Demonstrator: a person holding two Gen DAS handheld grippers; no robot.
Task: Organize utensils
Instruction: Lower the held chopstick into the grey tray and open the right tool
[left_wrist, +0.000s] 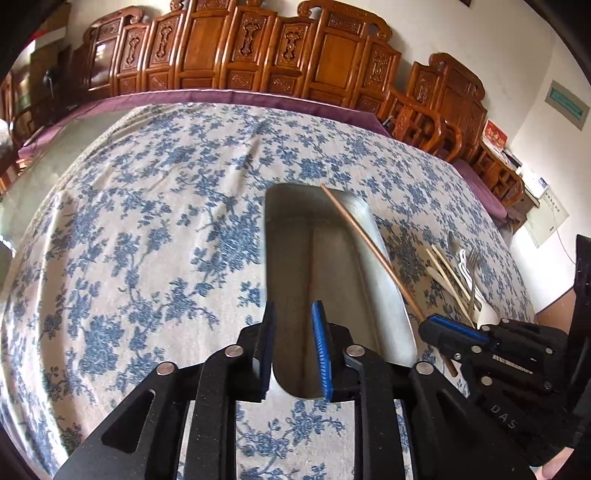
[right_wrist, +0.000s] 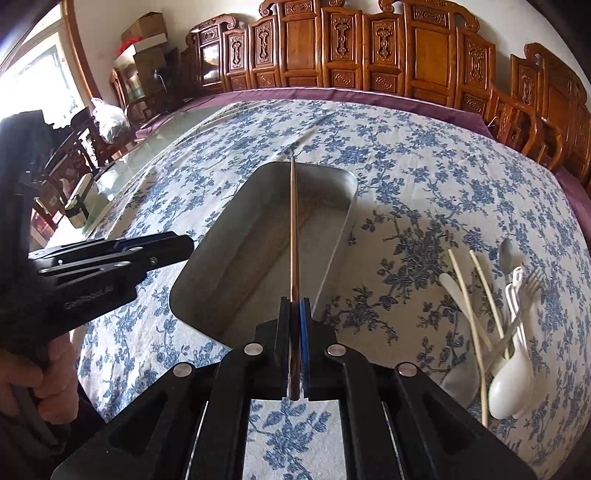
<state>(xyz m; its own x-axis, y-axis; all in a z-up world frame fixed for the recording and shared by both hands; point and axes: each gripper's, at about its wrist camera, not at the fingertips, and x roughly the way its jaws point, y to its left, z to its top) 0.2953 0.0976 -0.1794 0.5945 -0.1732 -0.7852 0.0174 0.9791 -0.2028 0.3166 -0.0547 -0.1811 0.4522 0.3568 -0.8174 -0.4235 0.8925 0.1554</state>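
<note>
Pinching a brown chopstick (right_wrist: 293, 221), the right gripper (right_wrist: 294, 314) has its two pads pressed tight on the thick end. The stick pokes out straight ahead, over the metal tray (right_wrist: 207, 266), and its thin tip reaches the tray's far rim. I cannot tell if the stick touches the tray.

Left of the tray, the left gripper (left_wrist: 293, 347) hangs above the tray's near end. Its pads are apart, with nothing between them. From this side the brown chopstick (left_wrist: 369, 251) slants across the tray's (left_wrist: 288, 258) right edge, and the right gripper (left_wrist: 439, 332) holds its near end.

Right of the tray, more things lie in a heap on the blue flowered cloth (right_wrist: 424, 177): two pale chopsticks (right_wrist: 476, 314), white spoons (right_wrist: 511, 387), a silver fork (right_wrist: 528, 288) and a silver spoon (right_wrist: 505, 251). They are near the tray but do not touch it.

Past the tray, behind the cloth's far edge, stands a row of carved wooden chairs (right_wrist: 369, 48).
</note>
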